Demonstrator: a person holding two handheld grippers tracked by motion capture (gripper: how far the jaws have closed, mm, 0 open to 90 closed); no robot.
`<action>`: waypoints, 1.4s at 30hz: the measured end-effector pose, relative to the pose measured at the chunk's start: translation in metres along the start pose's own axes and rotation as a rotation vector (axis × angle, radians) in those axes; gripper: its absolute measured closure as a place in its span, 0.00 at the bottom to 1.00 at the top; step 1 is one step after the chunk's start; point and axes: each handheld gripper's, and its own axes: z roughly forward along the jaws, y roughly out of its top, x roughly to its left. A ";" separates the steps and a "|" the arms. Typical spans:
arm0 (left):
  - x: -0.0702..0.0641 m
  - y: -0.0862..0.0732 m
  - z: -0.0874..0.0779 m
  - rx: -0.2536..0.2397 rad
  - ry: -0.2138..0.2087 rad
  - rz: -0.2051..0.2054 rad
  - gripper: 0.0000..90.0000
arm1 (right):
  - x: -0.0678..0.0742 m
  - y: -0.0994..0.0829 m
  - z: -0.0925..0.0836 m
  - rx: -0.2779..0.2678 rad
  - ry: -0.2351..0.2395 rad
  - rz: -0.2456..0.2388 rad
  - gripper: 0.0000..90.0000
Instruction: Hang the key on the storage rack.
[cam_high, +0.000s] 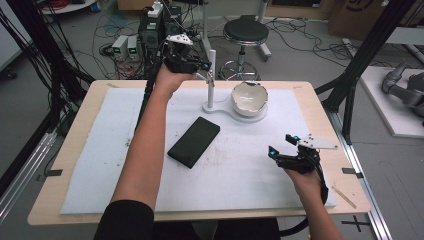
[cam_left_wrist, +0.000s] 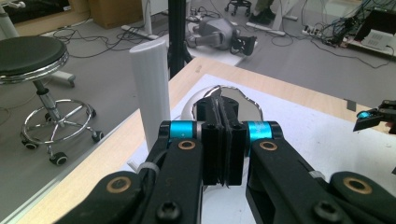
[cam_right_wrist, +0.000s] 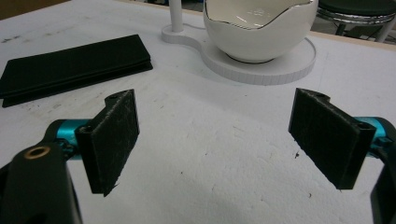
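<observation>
Fingers of left gripper (cam_left_wrist: 223, 140) pressed together nr unmarked bowl (cam_high: 249, 97).

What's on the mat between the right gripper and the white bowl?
Nothing: in the right gripper view, bare white mat runs from the right gripper to the bowl.

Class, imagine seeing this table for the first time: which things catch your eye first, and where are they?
A white eggshell-shaped bowl sits on a white stand base at the table's far side, beside a thin upright post. A flat black case lies mid-table. The left gripper, shut, hovers by the post; the right gripper waits open near the front.
</observation>
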 end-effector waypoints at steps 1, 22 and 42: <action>0.001 0.000 0.000 -0.002 0.003 -0.004 0.98 | 0.000 0.000 0.000 0.000 0.000 0.000 0.18; -0.024 -0.035 -0.047 -0.013 -0.040 -0.088 0.41 | 0.001 0.001 0.000 -0.003 0.010 -0.003 0.18; -0.101 -0.141 -0.108 0.108 0.009 -0.012 0.24 | -0.002 0.000 0.000 0.006 -0.004 -0.001 0.18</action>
